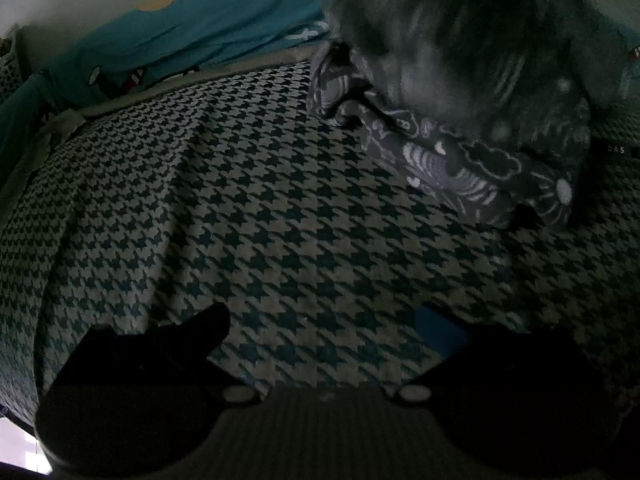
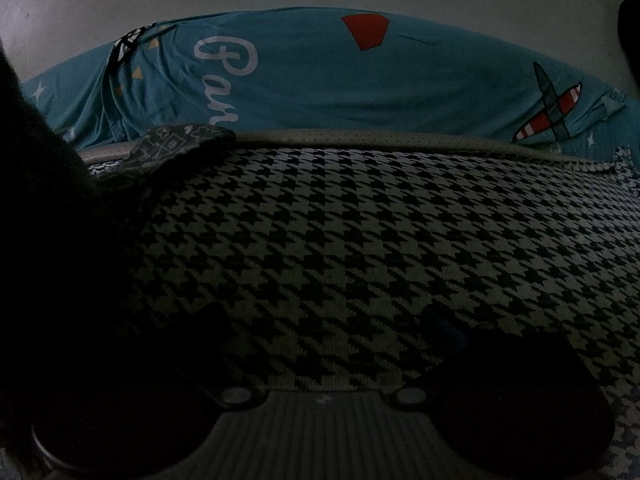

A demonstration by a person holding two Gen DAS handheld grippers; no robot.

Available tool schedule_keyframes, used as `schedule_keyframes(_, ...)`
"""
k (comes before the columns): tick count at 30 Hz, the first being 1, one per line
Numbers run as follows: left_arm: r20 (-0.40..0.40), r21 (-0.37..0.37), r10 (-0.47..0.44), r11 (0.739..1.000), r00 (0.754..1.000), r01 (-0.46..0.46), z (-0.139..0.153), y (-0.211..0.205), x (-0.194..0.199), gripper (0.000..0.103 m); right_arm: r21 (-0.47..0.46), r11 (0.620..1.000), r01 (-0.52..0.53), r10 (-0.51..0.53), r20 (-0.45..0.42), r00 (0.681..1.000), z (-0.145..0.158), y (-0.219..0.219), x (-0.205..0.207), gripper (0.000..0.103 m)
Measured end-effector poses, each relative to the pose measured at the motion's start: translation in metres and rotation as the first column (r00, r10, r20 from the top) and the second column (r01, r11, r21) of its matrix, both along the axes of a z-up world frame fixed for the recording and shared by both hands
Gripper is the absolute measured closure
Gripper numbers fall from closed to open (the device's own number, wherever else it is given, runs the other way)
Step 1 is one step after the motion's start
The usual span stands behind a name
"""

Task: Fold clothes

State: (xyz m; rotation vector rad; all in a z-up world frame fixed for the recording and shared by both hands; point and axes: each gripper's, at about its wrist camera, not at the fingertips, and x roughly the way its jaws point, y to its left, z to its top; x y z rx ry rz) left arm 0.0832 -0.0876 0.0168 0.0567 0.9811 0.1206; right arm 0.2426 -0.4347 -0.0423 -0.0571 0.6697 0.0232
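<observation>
From the left wrist camera I see my left gripper [image 1: 322, 330] with its two dark fingers spread wide apart and nothing between them — only the houndstooth bedspread [image 1: 248, 216] shows in the gap. The right finger carries a blue pad [image 1: 438, 330] on its inner face. Ahead and to the right lies the garment [image 1: 460, 120], a dark grey piece with a pale printed pattern, bunched into a soft heap on the bedspread; its upper part is blurred and I cannot tell what kind of clothing it is. It sits well apart from the fingertips. Beyond the bedspread's far edge runs a teal sheet [image 1: 192, 36] with a white star on it.

On the right wrist camera my right gripper [image 2: 324, 332] is likewise wide open and holds nothing — houndstooth fills the space between its fingers. The picture is dim, and a large black shape covers the left side; I cannot tell what it is. A corner of the patterned garment [image 2: 180, 140] shows at the upper left, lying on the bedspread [image 2: 360, 220] near its far edge. Behind it the teal sheet [image 2: 320, 80] bears white script lettering, a red patch and a striped aeroplane [image 2: 550, 108].
</observation>
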Motion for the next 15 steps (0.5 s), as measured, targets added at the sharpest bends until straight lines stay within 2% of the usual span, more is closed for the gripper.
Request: schedule_keyframes(15,0.001,0.009,-0.015,1.0,1.0,0.015,-0.0013,-0.0069,-0.0004,0.0,0.001,1.0,-0.002,0.002,-0.001,1.0,0.0,-0.0001,0.0003,0.0)
